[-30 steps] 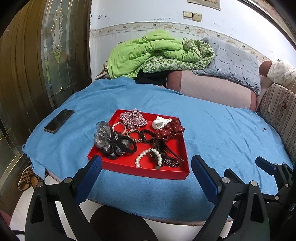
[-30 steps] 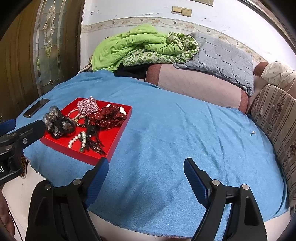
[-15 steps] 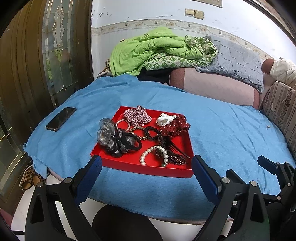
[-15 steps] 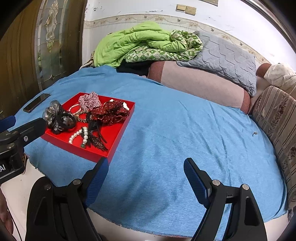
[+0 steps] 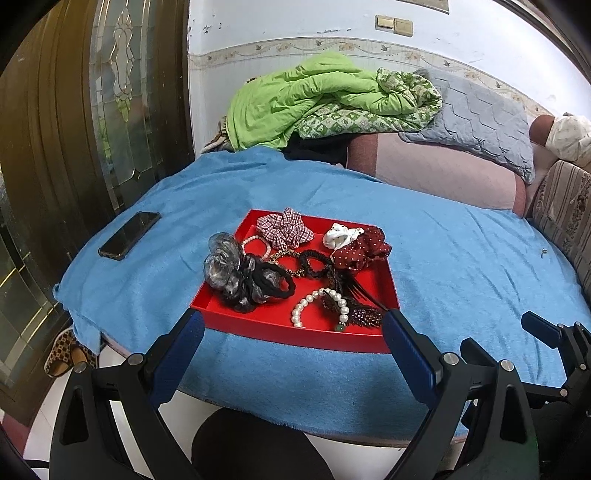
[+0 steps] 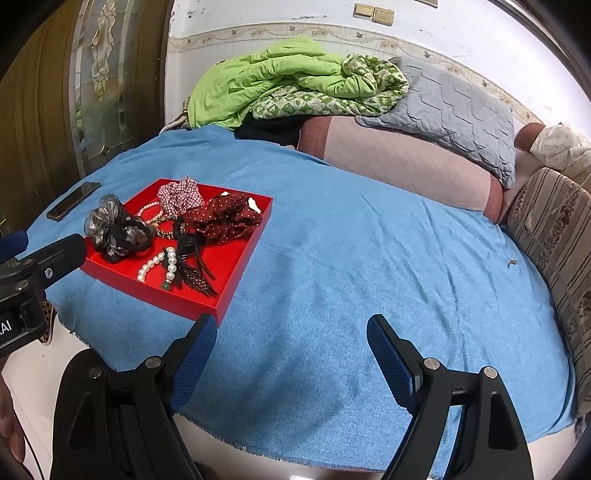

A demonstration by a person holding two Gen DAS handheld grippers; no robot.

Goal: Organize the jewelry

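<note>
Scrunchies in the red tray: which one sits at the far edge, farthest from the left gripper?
The red-and-white checked scrunchie, at the tray's far edge. The dark red dotted one lies right of it; the grey sheer one is at the left side, nearer the left gripper.

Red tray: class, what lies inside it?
Inside the red tray: scrunchies, a pearl bracelet and a dark comb. Whatever lies under the pile is covered.

a white wall with a patterned border strip and two brass switch plates stands behind a sofa piled with a green quilt and a grey pillow. a dark wooden door with leaded glass is at the left, above pale floor tiles.
</note>
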